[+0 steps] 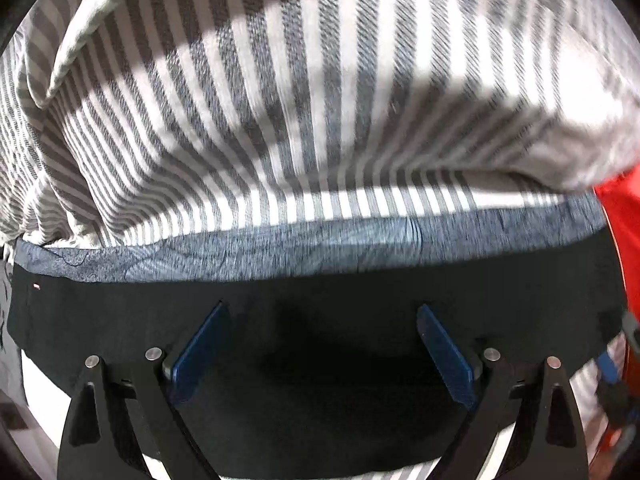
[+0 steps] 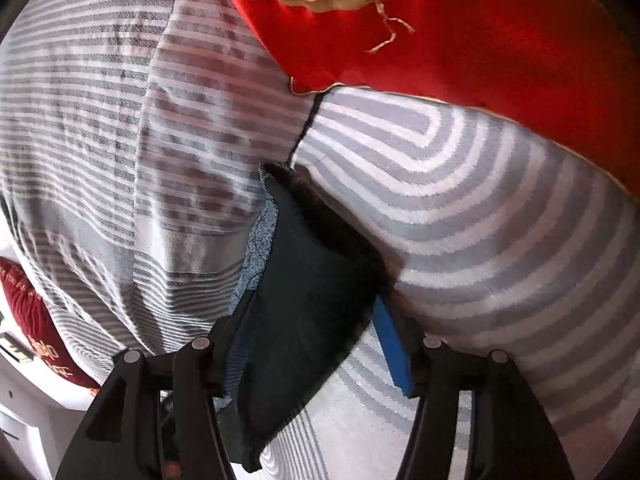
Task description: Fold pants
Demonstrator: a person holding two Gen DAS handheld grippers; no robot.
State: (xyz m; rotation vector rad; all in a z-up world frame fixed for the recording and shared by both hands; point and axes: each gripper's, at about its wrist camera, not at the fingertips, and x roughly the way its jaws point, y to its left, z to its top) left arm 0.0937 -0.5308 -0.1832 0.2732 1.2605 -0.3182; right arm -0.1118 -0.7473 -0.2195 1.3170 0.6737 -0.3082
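Spanning the striped bedding [image 1: 280, 100] crosswise, dark pants [image 1: 320, 288] lie under released left tongs [image 1: 320, 344]; right tongs [image 2: 316, 320] straddle one end, grip unclear.

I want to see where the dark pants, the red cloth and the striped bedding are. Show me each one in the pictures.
dark pants [image 2: 316, 280]: right wrist view, middle of the folded dark fabric.
red cloth [image 2: 500, 40]: right wrist view, plain red area.
striped bedding [image 1: 280, 100]: left wrist view, raised striped fold.
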